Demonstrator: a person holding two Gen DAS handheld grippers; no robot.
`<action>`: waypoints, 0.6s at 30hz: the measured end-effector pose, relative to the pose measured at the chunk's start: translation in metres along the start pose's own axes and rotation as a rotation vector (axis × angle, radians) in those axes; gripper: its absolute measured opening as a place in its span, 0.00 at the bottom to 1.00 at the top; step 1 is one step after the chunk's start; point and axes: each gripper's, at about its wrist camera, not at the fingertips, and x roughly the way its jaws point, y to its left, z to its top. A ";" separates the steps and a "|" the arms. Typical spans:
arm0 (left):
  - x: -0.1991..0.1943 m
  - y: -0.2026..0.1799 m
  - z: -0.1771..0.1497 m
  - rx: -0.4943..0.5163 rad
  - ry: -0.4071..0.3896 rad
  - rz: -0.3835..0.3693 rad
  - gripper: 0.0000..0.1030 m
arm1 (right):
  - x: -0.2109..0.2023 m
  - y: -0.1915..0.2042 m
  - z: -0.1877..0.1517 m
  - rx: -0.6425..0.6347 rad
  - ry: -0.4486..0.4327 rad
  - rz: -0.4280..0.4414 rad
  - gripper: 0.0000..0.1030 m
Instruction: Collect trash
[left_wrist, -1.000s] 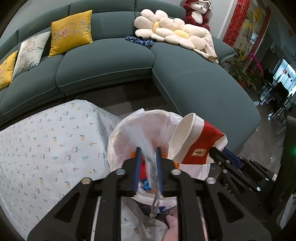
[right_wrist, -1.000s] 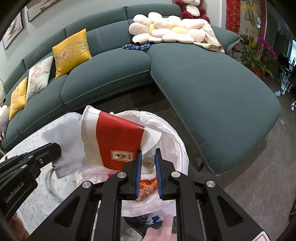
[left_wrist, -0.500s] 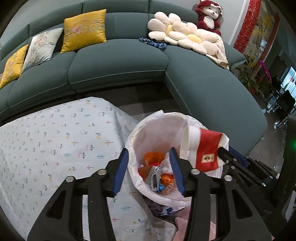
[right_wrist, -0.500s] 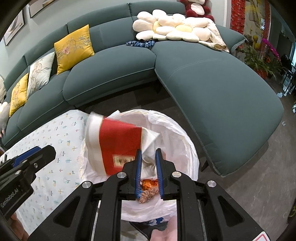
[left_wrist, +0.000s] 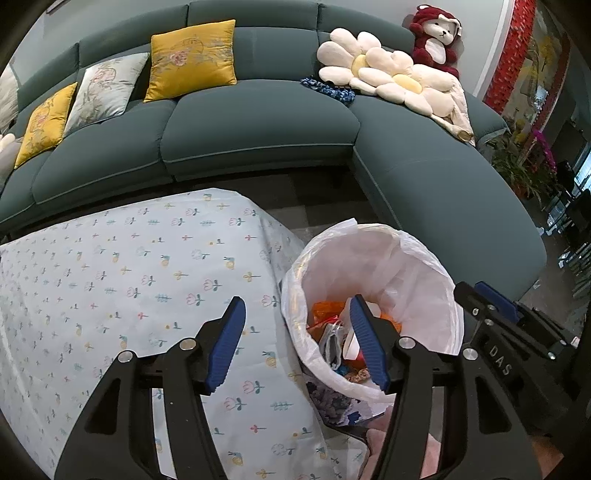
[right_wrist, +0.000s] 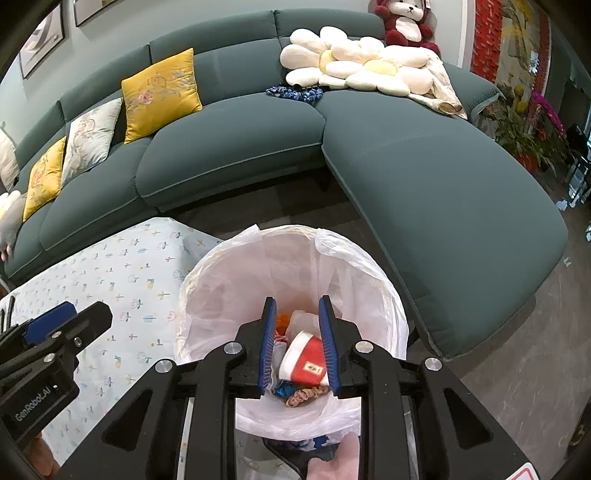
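Note:
A bin lined with a white plastic bag (left_wrist: 413, 258) (right_wrist: 221, 288) stands beside the table. Inside lie a red and white paper cup (right_wrist: 304, 356), orange wrappers (left_wrist: 325, 310) and other scraps. My right gripper (right_wrist: 297, 347) is open and empty, hanging over the bin with the cup below, between its blue pads. My left gripper (left_wrist: 297, 347) is open and empty, straddling the bin's left rim and the table's corner. Each gripper shows in the other's view: the right one (left_wrist: 495, 306) to the right of the bin, the left one (right_wrist: 66, 325) over the table.
A table with a flower-print cloth (left_wrist: 129, 266) (right_wrist: 122, 280) lies to the left of the bin. A curved green sofa (left_wrist: 258, 125) with yellow and pale cushions, a flower pillow and a plush bear wraps behind and to the right. Potted plants (right_wrist: 517, 125) stand at far right.
My right gripper opened and the paper cup dropped into the bin. My left gripper let go of the bag's rim, opened wide and drew back and up.

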 end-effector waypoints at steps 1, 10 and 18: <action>-0.002 0.001 -0.001 -0.001 -0.003 0.007 0.58 | -0.001 0.002 0.000 -0.001 -0.001 0.000 0.26; -0.011 0.017 -0.018 -0.013 0.000 0.033 0.60 | -0.012 0.015 -0.016 -0.029 0.003 0.003 0.37; -0.017 0.033 -0.037 -0.027 0.009 0.068 0.63 | -0.022 0.027 -0.040 -0.052 0.008 0.017 0.47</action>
